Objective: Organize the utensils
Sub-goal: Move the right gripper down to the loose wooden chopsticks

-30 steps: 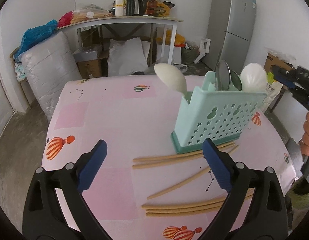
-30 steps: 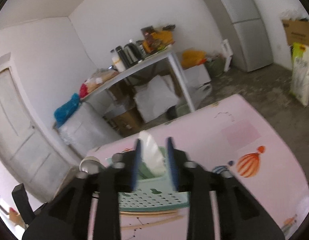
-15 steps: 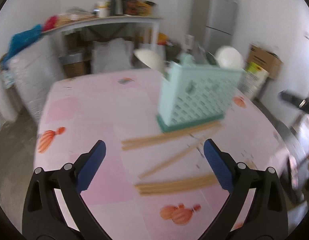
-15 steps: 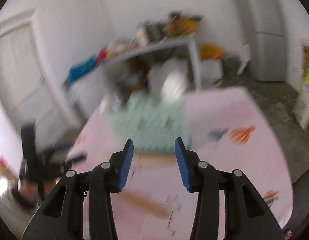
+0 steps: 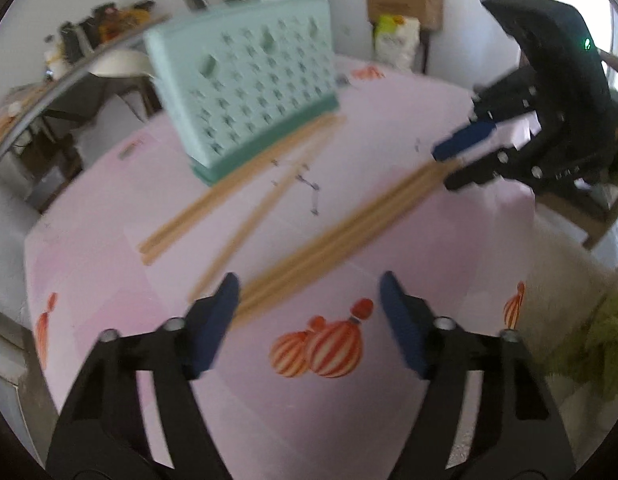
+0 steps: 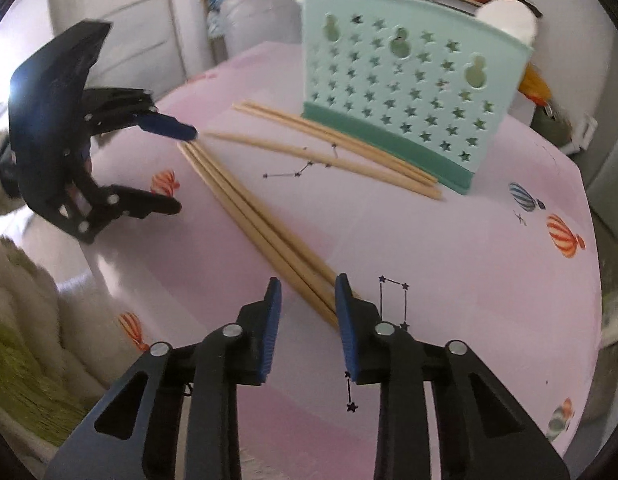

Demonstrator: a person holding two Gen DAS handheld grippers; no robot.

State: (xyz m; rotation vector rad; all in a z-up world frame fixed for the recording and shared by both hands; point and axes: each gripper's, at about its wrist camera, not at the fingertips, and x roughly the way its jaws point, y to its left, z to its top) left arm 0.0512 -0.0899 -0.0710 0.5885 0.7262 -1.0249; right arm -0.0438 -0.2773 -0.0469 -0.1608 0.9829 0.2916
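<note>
Pink table (image 6: 489,280) has spoons (image 6: 509,20) in the green basket (image 6: 401,92) already, but chopsticks (image 6: 265,228) lie outside, and both the left gripper (image 5: 309,312) and right gripper (image 6: 307,312) are open, holding nothing.

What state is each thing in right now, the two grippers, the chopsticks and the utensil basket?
Left gripper: open, holding nothing, at one end of the chopstick bundle.
Right gripper: open, straddling the bundle's other end.
Chopstick bundle: flat on the table, ungripped.
Other chopsticks: lying loose by the basket.
Basket: upright, spoons inside.
</note>
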